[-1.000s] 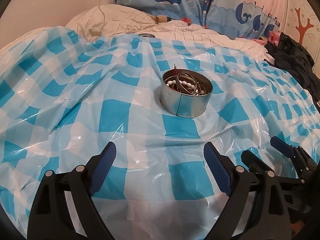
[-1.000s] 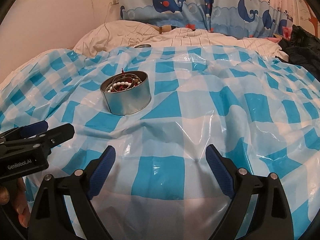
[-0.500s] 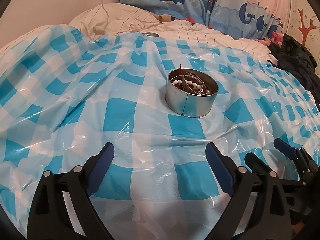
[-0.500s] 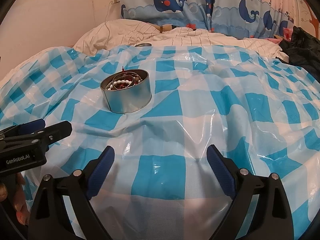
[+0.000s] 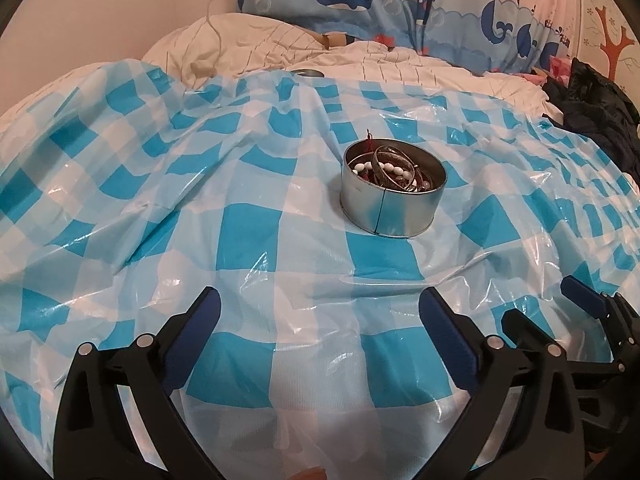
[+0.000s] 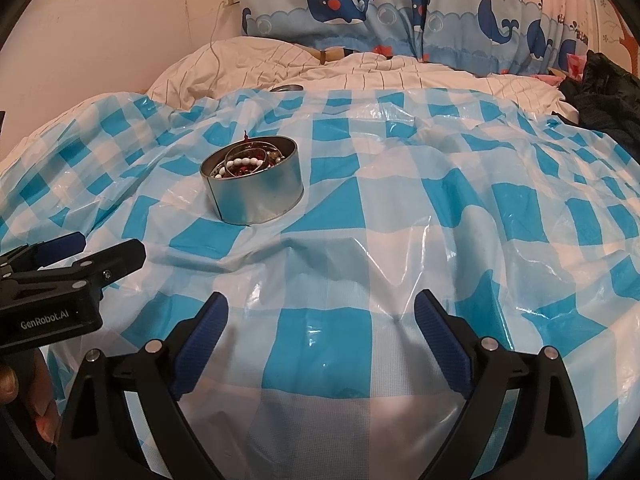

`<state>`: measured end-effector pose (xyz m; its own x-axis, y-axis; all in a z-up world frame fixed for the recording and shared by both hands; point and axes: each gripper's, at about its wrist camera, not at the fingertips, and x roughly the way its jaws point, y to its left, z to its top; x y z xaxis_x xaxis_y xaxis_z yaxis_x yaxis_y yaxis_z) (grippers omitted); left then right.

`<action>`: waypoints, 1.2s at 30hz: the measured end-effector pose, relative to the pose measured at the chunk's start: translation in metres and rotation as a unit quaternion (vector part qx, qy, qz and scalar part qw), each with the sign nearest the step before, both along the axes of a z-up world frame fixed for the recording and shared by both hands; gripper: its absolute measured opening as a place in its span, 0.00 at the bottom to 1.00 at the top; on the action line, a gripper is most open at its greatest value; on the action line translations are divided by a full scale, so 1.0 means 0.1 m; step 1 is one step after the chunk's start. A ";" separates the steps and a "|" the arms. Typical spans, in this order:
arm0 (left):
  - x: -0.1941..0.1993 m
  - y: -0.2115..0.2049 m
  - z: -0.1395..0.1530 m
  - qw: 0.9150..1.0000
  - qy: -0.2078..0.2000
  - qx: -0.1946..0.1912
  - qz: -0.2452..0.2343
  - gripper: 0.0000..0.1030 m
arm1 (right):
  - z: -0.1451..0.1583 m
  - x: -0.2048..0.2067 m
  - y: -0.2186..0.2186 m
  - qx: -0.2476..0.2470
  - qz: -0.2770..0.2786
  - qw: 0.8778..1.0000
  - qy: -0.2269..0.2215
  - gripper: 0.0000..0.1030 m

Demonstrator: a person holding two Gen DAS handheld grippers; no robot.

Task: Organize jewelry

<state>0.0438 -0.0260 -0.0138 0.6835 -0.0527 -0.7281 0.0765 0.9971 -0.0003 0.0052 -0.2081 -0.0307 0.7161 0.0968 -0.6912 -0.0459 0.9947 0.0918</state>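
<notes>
A round silver tin [image 5: 390, 216] stands upright on a blue-and-white checked plastic sheet [image 5: 256, 240]. It holds jewelry: a white bead bracelet [image 5: 394, 169], metal bangles and red pieces. The tin also shows in the right wrist view [image 6: 256, 200], with the beads [image 6: 244, 162] on top. My left gripper [image 5: 320, 316] is open and empty, well short of the tin. My right gripper [image 6: 320, 314] is open and empty, to the right of and short of the tin. Each gripper shows in the other's view, the right one [image 5: 560, 316] and the left one [image 6: 100, 248].
The sheet covers a soft bed with a cream quilt [image 6: 360, 68] behind it. A whale-print curtain [image 6: 360, 4] hangs at the back. Dark clothing [image 5: 600, 120] lies at the right edge. A small round metal lid [image 5: 307, 73] rests at the sheet's far edge.
Both grippers have drawn back a little and tilted up; the tin sits slightly further away and lower in the views. Both stay open and empty.
</notes>
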 end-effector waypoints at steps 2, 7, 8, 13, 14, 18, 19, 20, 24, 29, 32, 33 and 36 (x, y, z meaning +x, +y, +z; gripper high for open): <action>0.00 0.00 0.00 1.000 -0.003 0.002 0.001 0.92 | 0.00 0.00 0.00 0.000 0.000 1.000 0.000 0.88; 0.02 0.00 -0.03 1.000 0.000 0.012 0.006 0.92 | -0.03 0.00 0.00 -0.001 0.001 1.000 0.002 0.88; 0.02 0.00 -0.03 1.000 0.002 0.010 0.005 0.93 | -0.03 0.00 0.00 -0.001 0.001 1.000 0.001 0.88; 0.04 0.00 -0.04 1.000 0.010 0.002 0.002 0.92 | -0.03 -0.01 0.00 -0.001 0.001 1.000 0.002 0.88; 0.04 0.00 -0.05 1.000 0.011 0.000 0.001 0.92 | -0.03 0.00 0.01 -0.001 0.000 1.000 0.002 0.88; 0.03 -0.02 -0.06 1.000 0.011 0.001 -0.002 0.93 | -0.03 0.00 0.01 -0.001 0.001 1.000 0.002 0.88; 0.02 -0.02 -0.06 1.000 0.011 0.001 -0.002 0.93 | -0.03 -0.01 0.01 -0.001 0.001 1.000 0.002 0.88; 0.02 -0.03 -0.06 1.000 0.011 0.002 -0.001 0.93 | -0.03 -0.01 0.01 -0.001 0.001 1.000 0.002 0.88; 0.02 -0.02 -0.07 1.000 0.013 -0.002 0.001 0.93 | -0.03 0.00 0.01 -0.001 0.001 1.000 0.002 0.89; 0.03 0.00 -0.07 1.000 0.016 -0.011 0.003 0.93 | -0.03 0.00 0.01 -0.001 0.001 1.000 0.002 0.89; 0.03 0.00 -0.07 1.000 0.016 -0.010 0.002 0.93 | -0.03 0.00 0.01 -0.001 0.000 1.000 0.002 0.89; 0.03 0.01 -0.07 1.000 0.017 -0.010 0.002 0.93 | -0.03 0.00 0.01 -0.001 0.001 1.000 0.002 0.89; 0.03 0.01 -0.07 1.000 0.017 -0.009 0.001 0.93 | -0.02 0.00 0.01 -0.001 0.001 1.000 0.003 0.89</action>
<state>0.0469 -0.0249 -0.0210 0.6583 -0.0642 -0.7500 0.0738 0.9971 -0.0206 0.0054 -0.2071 -0.0330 0.7121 0.0962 -0.6954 -0.0467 0.9949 0.0898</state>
